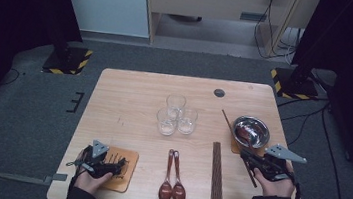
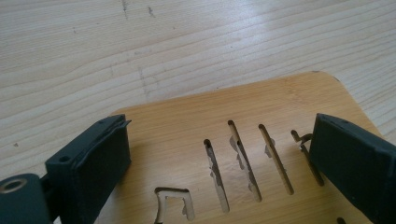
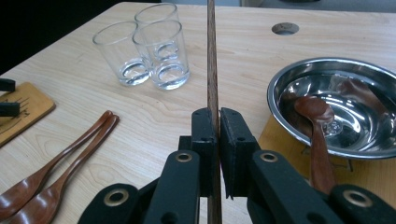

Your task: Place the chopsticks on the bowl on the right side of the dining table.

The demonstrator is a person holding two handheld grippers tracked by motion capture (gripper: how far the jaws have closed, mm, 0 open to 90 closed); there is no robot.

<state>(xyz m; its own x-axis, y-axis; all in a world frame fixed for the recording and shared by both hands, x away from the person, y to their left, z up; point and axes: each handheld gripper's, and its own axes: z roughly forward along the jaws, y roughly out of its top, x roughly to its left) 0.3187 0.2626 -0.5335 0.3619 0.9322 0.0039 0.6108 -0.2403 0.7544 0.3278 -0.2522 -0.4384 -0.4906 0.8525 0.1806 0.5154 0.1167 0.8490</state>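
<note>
A: Right tongs (image 3: 214,140) are clamped tight on a single chopstick (image 3: 211,60), a thin, dark, straight wooden stick that runs up between the black pads, near the right edge of the surface (image 1: 129,99).

B: Beside it sits the steel bowl (image 3: 299,79), round and mirror-bright, on a mat at that right edge. A reddish wooden spoon (image 3: 317,126) lies in it, its glossy handle hanging over the rim.

A: And the left tongs (image 2: 219,154)?

B: Wide apart, gripping nothing, poised over the bamboo coaster (image 2: 261,102) at the front left corner. Flat, honey-coloured, rounded corners, with narrow slots cut through it.

A: The surface itself is pale, fine-grained wood with a few small scuffs.

B: In the middle, three clear glasses (image 1: 177,114) stand clustered and touching. Toward the front edge lie two glossy spoons (image 1: 173,179), side by side, bowls nearest the person.

A: Right of those, a bundle of dark chopsticks (image 1: 217,177) runs straight to the front edge.

B: There's open room at the back left and along the far edge, where a small round hole (image 1: 219,93) sits.
</note>
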